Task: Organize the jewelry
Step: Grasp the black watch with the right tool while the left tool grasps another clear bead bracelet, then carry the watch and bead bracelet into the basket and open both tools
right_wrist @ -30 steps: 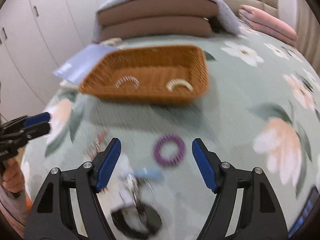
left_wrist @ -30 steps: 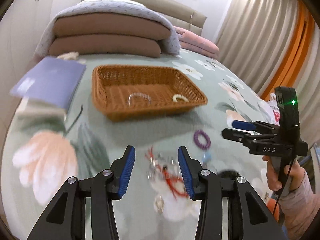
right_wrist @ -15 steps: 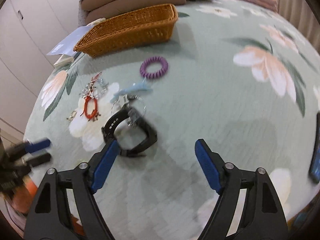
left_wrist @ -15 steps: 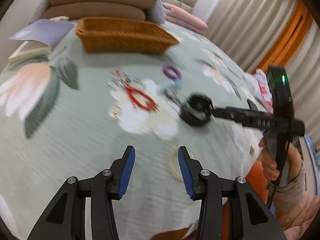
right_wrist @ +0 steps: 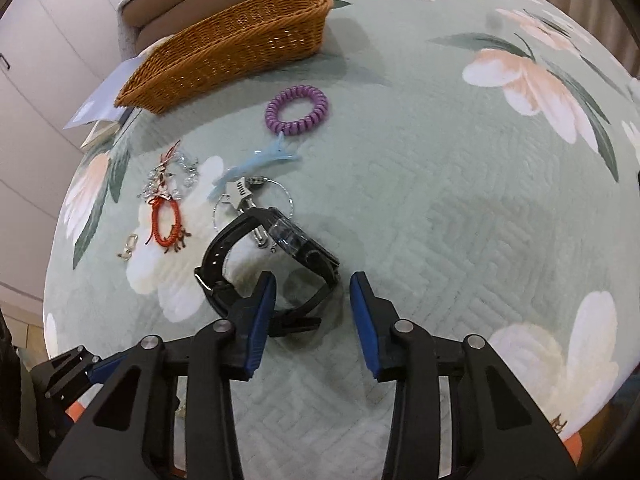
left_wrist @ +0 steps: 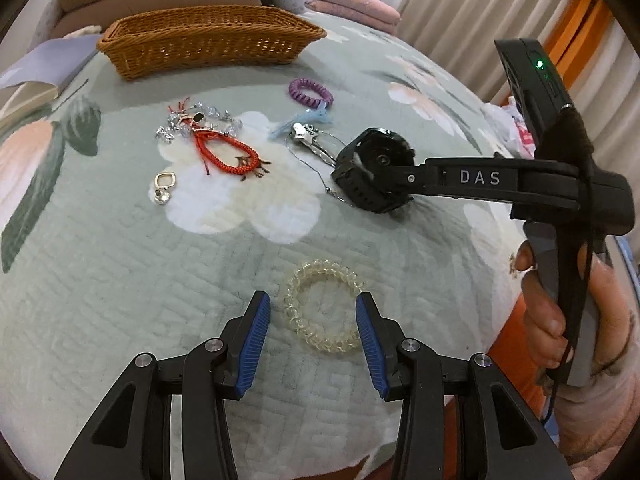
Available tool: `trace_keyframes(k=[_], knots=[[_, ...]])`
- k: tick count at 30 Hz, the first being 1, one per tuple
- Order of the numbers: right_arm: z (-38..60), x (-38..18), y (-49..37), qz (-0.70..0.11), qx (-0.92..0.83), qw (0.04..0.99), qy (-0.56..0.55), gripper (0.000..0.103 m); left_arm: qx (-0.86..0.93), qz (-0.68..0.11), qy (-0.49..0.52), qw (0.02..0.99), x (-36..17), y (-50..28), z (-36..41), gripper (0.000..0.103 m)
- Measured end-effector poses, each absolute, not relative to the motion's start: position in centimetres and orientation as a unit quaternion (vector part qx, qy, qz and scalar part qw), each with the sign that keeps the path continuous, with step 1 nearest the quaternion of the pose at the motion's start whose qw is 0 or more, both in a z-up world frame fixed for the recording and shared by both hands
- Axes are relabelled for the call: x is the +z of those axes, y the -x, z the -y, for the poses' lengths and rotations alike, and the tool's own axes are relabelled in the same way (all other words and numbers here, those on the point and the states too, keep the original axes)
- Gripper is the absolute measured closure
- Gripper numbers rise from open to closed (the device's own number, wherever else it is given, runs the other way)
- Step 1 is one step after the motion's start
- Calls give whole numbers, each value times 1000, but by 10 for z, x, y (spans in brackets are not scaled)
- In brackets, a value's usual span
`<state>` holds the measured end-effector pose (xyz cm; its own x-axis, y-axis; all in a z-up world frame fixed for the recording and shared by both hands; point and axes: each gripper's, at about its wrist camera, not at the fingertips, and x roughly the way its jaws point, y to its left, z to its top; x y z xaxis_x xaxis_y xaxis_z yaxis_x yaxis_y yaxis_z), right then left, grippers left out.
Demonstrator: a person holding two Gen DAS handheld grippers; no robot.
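Note:
On the green flowered bedspread point(left_wrist: 120, 280) a clear spiral hair tie point(left_wrist: 324, 306) lies between the fingers of my left gripper point(left_wrist: 312, 340), which is open; the pads stand just beside the ring. My right gripper point(right_wrist: 312, 312) points down at a black watch point(right_wrist: 272, 256). Its jaws are closing with the watch strap between them; the left pad is at the strap and the right pad is still apart from it. The left wrist view shows the same right gripper point(left_wrist: 384, 178) reaching in over the black watch point(left_wrist: 372, 176). A wicker basket point(left_wrist: 208, 40) stands at the back.
Between the basket and the watch lie a purple spiral hair tie point(left_wrist: 311, 92), a blue hair clip point(left_wrist: 304, 122), a silver chain with a charm point(left_wrist: 308, 138), a red braided bracelet point(left_wrist: 228, 152), a crystal bracelet point(left_wrist: 200, 122) and a gold pendant point(left_wrist: 164, 186). A book point(left_wrist: 36, 64) sits left.
Both grippers have dropped toward the bedspread. The left one now frames the clear hair tie. The right one has come down on the watch and its jaws have narrowed.

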<state>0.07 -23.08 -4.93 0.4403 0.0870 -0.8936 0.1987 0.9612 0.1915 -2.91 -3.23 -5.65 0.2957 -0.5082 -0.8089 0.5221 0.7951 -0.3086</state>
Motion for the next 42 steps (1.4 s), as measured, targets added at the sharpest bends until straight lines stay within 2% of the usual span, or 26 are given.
trace_keyframes(k=[2, 4, 7, 10, 22, 24, 25, 28, 31, 38, 42], knots=[[232, -51, -1, -529, -39, 837, -136, 74, -313, -497, -13, 809, -57, 29, 36, 60], [230, -53, -1, -525, -42, 840, -129, 81, -297, -492, -32, 818, -58, 28, 39, 85], [233, -54, 2, -514, -37, 848, -126, 84, -297, -491, -29, 819, -58, 27, 37, 93], [242, -55, 8, -498, -13, 854, -147, 88, -300, -487, -11, 820, -57, 26, 31, 94], [240, -44, 20, -464, 20, 876, -134, 90, -305, -463, 63, 830, -38, 11, 3, 94], [240, -38, 21, -456, 24, 880, -131, 94, -301, -455, 65, 836, -31, 6, 0, 94], [239, -34, 21, -449, 24, 884, -129, 99, -299, -452, 67, 838, -28, 4, -3, 94], [236, -17, 16, -430, 20, 896, -112, 100, -293, -445, 70, 843, -22, -4, -10, 94], [230, -17, 3, -459, 11, 885, -75, 100, -288, -446, 76, 844, -22, -14, -14, 94], [241, -17, 20, -457, 39, 878, -134, 98, -301, -447, 75, 839, -29, -14, -15, 94], [234, -27, 21, -485, 35, 866, -114, 97, -310, -444, 73, 837, -31, -14, -14, 94]])
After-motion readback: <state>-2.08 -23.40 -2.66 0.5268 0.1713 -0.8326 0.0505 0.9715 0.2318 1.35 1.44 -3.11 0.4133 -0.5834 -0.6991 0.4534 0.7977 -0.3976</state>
